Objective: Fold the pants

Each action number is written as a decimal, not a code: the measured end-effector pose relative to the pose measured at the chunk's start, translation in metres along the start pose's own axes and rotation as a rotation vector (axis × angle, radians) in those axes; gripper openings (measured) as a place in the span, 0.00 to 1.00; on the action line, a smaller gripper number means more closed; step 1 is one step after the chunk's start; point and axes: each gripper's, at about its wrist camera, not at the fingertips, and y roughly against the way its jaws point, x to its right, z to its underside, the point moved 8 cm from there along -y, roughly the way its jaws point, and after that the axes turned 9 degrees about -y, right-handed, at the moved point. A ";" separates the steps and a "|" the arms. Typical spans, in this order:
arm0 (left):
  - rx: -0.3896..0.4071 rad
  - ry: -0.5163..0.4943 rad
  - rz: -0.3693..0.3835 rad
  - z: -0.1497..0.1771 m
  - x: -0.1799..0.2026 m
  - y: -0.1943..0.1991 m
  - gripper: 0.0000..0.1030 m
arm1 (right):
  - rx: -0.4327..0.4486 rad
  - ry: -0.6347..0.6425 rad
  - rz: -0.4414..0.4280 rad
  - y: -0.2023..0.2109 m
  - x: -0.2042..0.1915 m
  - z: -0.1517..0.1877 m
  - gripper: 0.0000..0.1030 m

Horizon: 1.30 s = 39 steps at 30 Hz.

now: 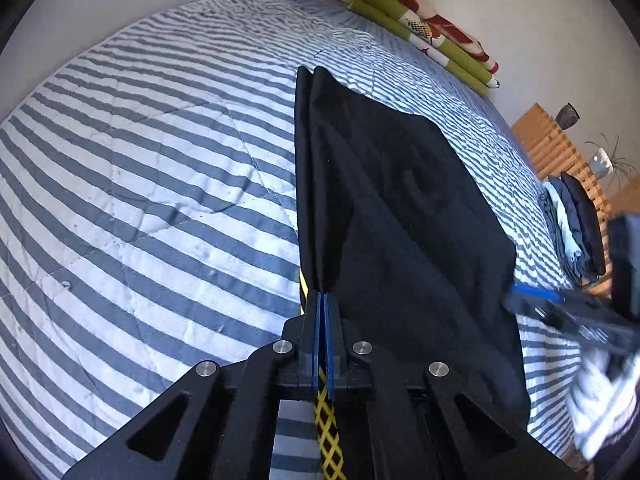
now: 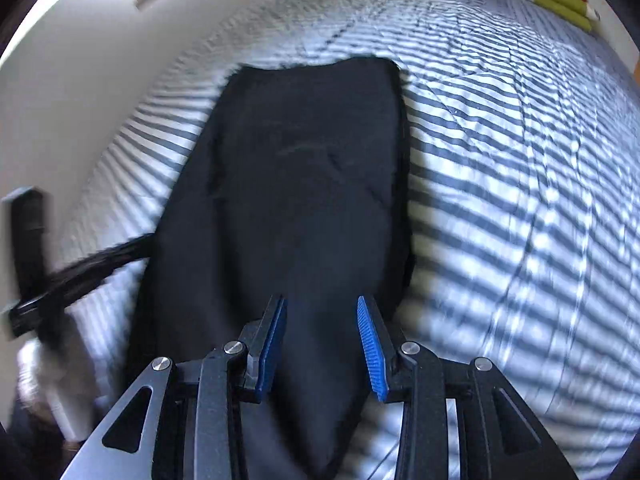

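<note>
Bed surface: quilted cover w/ grey-and-white stripes [image 1: 140, 200], fills most of both views.

Task item: black fabric pants [image 1: 400, 220], folded lengthwise into a long dark panel, lying on the striped cover. In the right wrist view the panel [image 2: 300, 180] runs straight away from the camera; far end squared off, near end passes under the gripper. In the left wrist view the near left edge is lifted off the cover and rises as a doubled fold to a peak.

Bedding at far edge: folded green blanket w/ red-and-white pattern [image 1: 432, 32], against the wall, well apart from the pants. Small stack of folded dark and pale clothes [image 1: 576, 228] at the right edge of the bed, beside a slatted wooden panel [image 1: 560, 148].

Left gripper [image 1: 322, 300]: black frame, blue pads pressed together, pinching the pants' edge; yellow mesh strap visible betw. the pads lower down.

Right gripper [image 2: 322, 340]: blue pads spread, nothing betw. them; positioned over the near end of the pants. Contact w/ fabric: cannot tell. Right wrist view is motion-blurred. Seen from the left wrist view, the right gripper sits at the pants' right edge, blurred.
</note>
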 end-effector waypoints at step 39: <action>0.018 -0.059 0.084 -0.010 0.008 -0.019 0.06 | 0.073 0.264 0.005 -0.096 -0.106 -0.153 0.30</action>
